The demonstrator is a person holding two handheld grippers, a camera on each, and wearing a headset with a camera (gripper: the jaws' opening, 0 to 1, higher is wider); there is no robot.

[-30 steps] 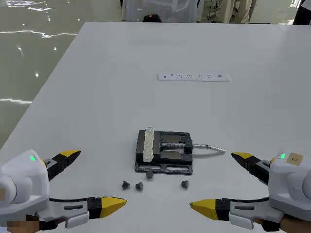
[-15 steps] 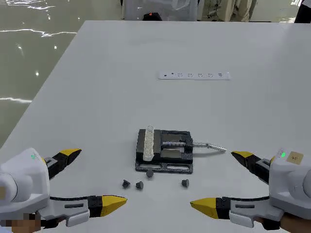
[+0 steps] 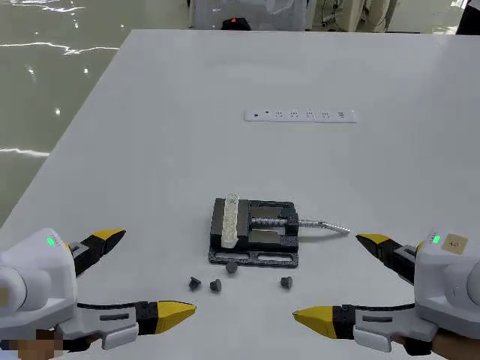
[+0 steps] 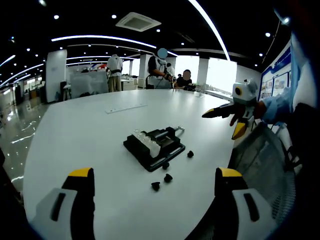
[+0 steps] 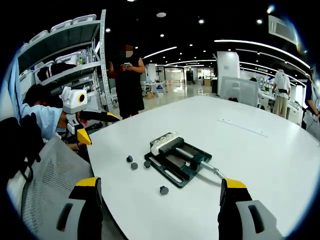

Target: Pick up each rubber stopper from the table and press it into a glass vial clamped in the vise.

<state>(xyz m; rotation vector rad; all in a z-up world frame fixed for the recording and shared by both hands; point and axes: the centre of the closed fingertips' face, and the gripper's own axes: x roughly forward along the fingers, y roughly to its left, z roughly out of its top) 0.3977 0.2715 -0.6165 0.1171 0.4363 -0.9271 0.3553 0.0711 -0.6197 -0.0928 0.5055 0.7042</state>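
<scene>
I hold my left gripper (image 3: pixel 154 271) above the near edge of the white table (image 3: pixel 187 135), off to the left, with its yellow-tipped jaws spread wide and gripping nothing. My right gripper (image 3: pixel 328 277) hangs over the same edge to the right, its jaws just as wide and just as bare. Between the two, a little in from the near edge and about midway between the table's left and right edges, sits the black vise (image 3: pixel 255 234), its screw handle pointing toward the right edge. A short row of clear glass vials (image 3: pixel 230 221) is clamped upright at the vise's left end, and the row runs away from the near edge. Four dark rubber stoppers (image 3: pixel 215 286) lie on the table between the vise and the near edge. Two are side by side toward the left, one is right at the vise's near side, and one lies apart toward the right. Both grippers are well apart from all of them. Farther on, toward the far edge, a white power strip (image 3: pixel 300 115) lies flat, parallel to that edge.
</scene>
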